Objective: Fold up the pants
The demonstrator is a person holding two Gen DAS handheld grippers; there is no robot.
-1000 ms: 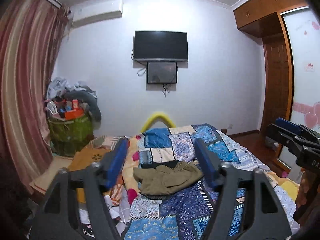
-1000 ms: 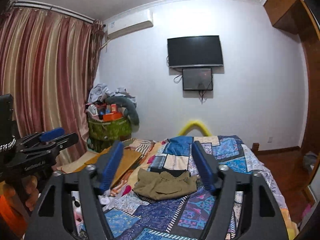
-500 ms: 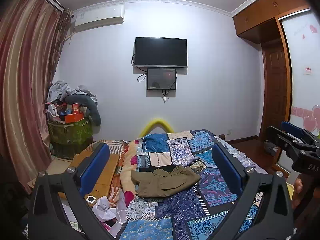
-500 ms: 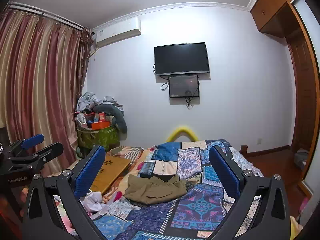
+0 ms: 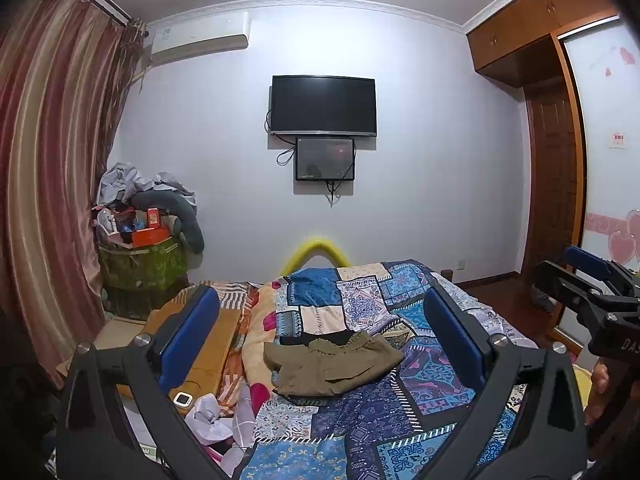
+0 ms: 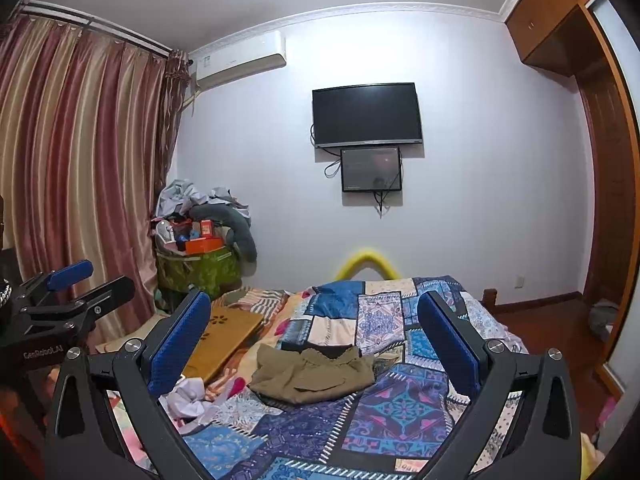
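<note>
Left hand-held gripper [image 5: 320, 334]: released, empty | right hand-held gripper [image 6: 314, 332]: released, empty | olive pants [image 5: 334, 366]: bunched on patchwork quilt [image 5: 400, 432], apart from both

The left tongs [image 5: 320, 332] are held out almost level, tipped a touch downward, their two blue-padded fingers [image 5: 188, 336] spread as wide as they go with nothing between them. The right tongs [image 6: 314, 336] sit alongside in the same attitude, blue fingers [image 6: 180, 340] splayed fully apart and empty. From the left camera the right tongs show at the far right edge, side-on, and a bit of the person's hand [image 5: 598, 394] wraps the grip beneath them. From the right camera the left tongs appear at the left edge, also side-on. Both pairs point the same way.
</note>
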